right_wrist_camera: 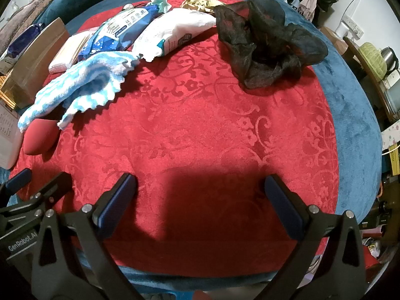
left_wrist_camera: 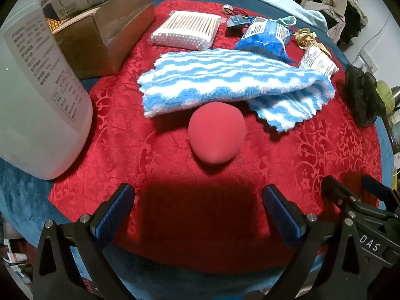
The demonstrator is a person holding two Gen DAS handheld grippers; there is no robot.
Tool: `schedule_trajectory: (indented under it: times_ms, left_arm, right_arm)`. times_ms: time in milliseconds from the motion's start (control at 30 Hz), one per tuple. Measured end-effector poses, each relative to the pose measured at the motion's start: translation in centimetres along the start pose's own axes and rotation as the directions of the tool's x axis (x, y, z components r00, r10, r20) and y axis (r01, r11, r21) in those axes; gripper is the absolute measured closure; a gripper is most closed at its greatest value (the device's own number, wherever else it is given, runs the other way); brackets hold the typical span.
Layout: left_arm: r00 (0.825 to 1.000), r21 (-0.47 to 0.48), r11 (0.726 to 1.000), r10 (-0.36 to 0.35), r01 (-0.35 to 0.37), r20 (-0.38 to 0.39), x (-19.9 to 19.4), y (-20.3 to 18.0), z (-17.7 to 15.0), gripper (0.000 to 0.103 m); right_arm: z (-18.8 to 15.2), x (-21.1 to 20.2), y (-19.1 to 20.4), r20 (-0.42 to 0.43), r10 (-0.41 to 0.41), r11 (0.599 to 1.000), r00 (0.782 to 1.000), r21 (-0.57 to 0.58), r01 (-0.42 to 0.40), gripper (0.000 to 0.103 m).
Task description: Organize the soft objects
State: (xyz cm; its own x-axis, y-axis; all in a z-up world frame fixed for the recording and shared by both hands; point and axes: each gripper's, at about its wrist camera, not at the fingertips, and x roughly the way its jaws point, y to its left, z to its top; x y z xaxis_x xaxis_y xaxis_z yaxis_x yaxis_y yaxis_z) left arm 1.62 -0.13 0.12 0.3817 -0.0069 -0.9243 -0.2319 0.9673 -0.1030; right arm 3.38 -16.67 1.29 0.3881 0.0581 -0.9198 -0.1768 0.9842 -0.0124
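Observation:
A red egg-shaped sponge [left_wrist_camera: 216, 132] lies on the red cloth [left_wrist_camera: 312, 150], partly under a folded blue-and-white striped towel [left_wrist_camera: 225, 75]. My left gripper [left_wrist_camera: 198, 195] is open and empty, just in front of the sponge. My right gripper [right_wrist_camera: 200, 182] is open and empty over bare red cloth [right_wrist_camera: 200, 125]. The right wrist view shows the towel [right_wrist_camera: 82, 85] and sponge [right_wrist_camera: 40, 137] at left, and a crumpled black sheer fabric [right_wrist_camera: 265, 40] at back right. The right gripper's body [left_wrist_camera: 362, 212] shows at the lower right of the left wrist view.
A large white jug [left_wrist_camera: 37, 100] and a cardboard box [left_wrist_camera: 105, 32] stand at left. A pack of cotton swabs [left_wrist_camera: 187, 28], a blue packet [left_wrist_camera: 265, 37], a white packet [right_wrist_camera: 175, 31] and gold ribbon [right_wrist_camera: 197, 2] lie at the back. Blue velvet [right_wrist_camera: 350, 105] borders the cloth.

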Motion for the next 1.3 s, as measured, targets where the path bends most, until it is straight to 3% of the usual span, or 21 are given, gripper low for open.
schedule_trajectory:
  times_ms: [700,1300]
  left_arm:
    - [0.996,0.001,1.0,0.006,-0.006,-0.089,1.7,-0.2,2.3,0.0]
    - [0.998,-0.033,0.999,0.003,-0.006,-0.064,1.0,0.7,1.4,0.0]
  right_arm:
    - [0.1,0.2,0.0,-0.008,0.002,1.0,1.0,0.005,-0.002,0.0]
    - [0.3,0.4,-0.2,-0.024,-0.006,1.0,1.0,0.021,0.007,0.0]
